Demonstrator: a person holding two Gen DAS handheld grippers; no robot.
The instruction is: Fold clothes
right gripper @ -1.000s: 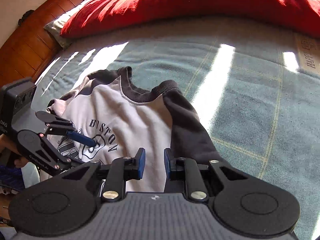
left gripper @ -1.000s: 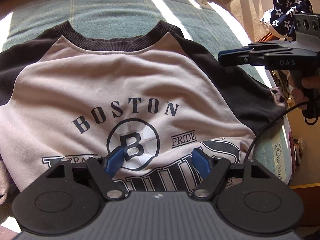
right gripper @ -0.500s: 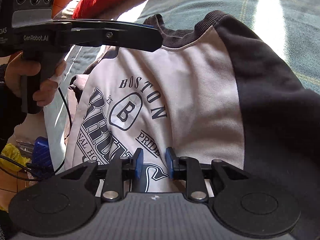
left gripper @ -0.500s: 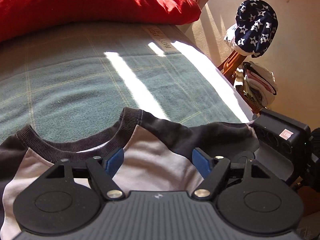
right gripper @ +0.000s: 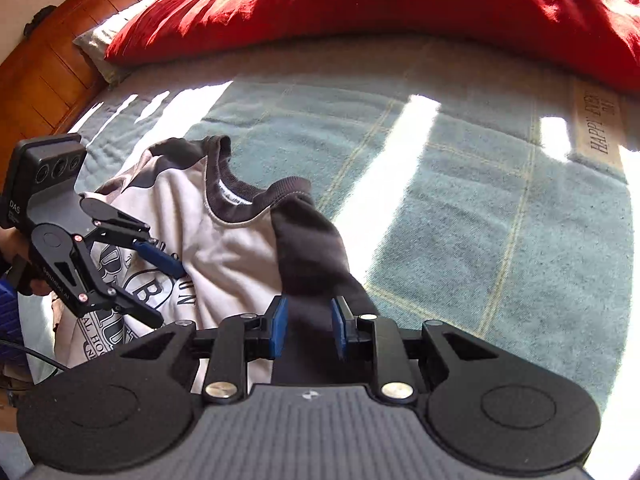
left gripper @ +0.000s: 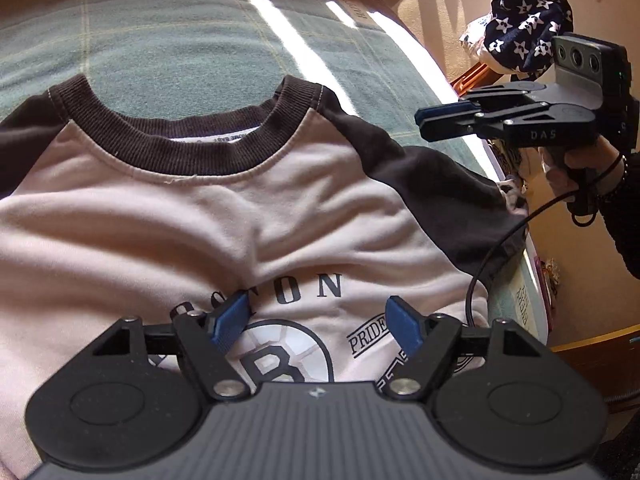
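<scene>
A grey sweatshirt (left gripper: pixel 224 216) with dark sleeves, a dark ribbed collar and a "BOSTON" print lies face up on the bed. My left gripper (left gripper: pixel 318 318) hovers open over the chest print, its blue pads wide apart with nothing between them. In the right wrist view the left gripper (right gripper: pixel 166 294) stands over the same print. My right gripper (right gripper: pixel 309 322) hangs above the dark sleeve (right gripper: pixel 316 256), pads a narrow gap apart and pressing on nothing. Seen in the left wrist view, the right gripper (left gripper: pixel 424 122) is held in a hand, above the bed's right edge.
A green checked blanket (right gripper: pixel 480 200) covers the bed. A red pillow (right gripper: pixel 360 8) lies at the far end against a wooden headboard (right gripper: pixel 40 60). A navy star-patterned cloth (left gripper: pixel 524 20) sits beside the bed at right. A black cable (left gripper: pixel 500 248) hangs over the bed edge.
Both grippers swung away half a second ago and have come back, the left over the chest print, the right over the dark sleeve. The right jaws stand slightly wider than a second ago.
</scene>
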